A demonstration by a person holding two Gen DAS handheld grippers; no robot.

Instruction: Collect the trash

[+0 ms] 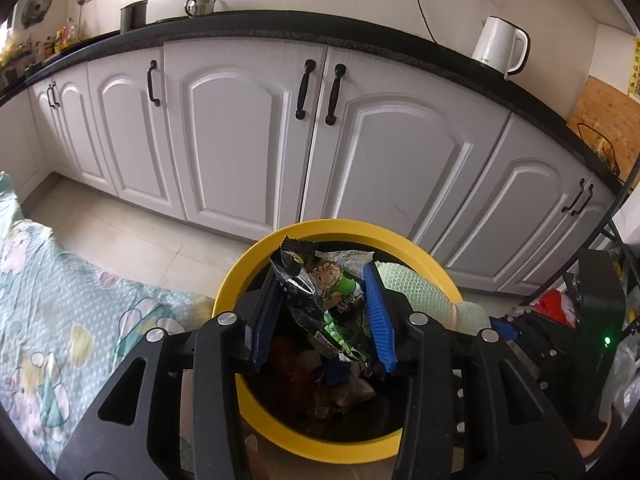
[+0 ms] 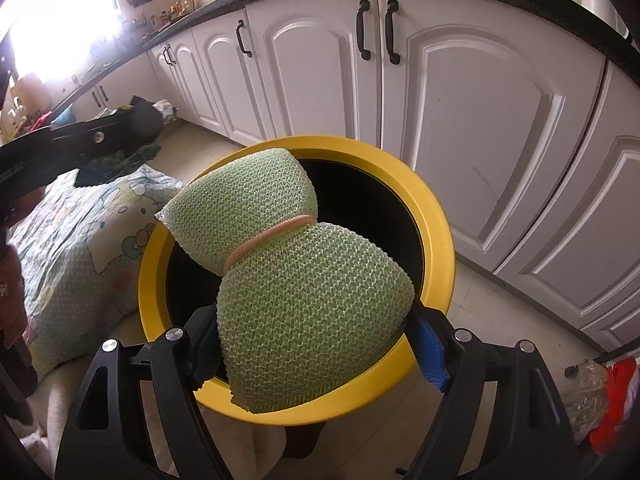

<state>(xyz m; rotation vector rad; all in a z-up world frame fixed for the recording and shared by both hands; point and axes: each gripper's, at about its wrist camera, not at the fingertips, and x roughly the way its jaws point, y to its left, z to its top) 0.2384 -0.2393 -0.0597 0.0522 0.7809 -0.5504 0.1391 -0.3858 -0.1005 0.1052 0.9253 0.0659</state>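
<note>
1. The yellow-rimmed bin (image 1: pixel 240 276) already has rubbish in its dark interior: crumpled wrappers and a reddish scrap lie low inside, so part of the collecting looks done.

2. The left tongs (image 1: pixel 324 312) are closed about a snack wrapper (image 1: pixel 332 292), a crinkled black-and-green packet with a cartoon figure. The blue pads (image 1: pixel 380 320) press it from both sides, and it hangs directly over the bin's mouth, above the rubbish inside. It has not been let go.

3. The right tongs (image 2: pixel 316 344) grip a green foam net (image 2: pixel 296 280), a mesh sleeve cinched in the middle by a pink elastic band (image 2: pixel 272 236). The jaws stand fairly wide because the net is bulky, and they pinch its lower lobe. The net leans across the bin's opening, its upper lobe over the far rim, its lower lobe over the near rim. It is over the bin rather than in it.

4. By my reading both pieces are at the drop stage: each needs only its tongs opened for the item to fall in. The net may catch on the rim, being wide and springy.

5. What is left: in the right wrist view, at the lower right, some clear plastic (image 2: pixel 586 392) and something red (image 2: pixel 616 400) lie on the floor. They may be more trash, though the edge distortion makes that unsure.

6. A patterned cloth (image 2: pixel 92 240) covers a surface just beside the bin; I cannot tell whether any trash lies on it.
</note>
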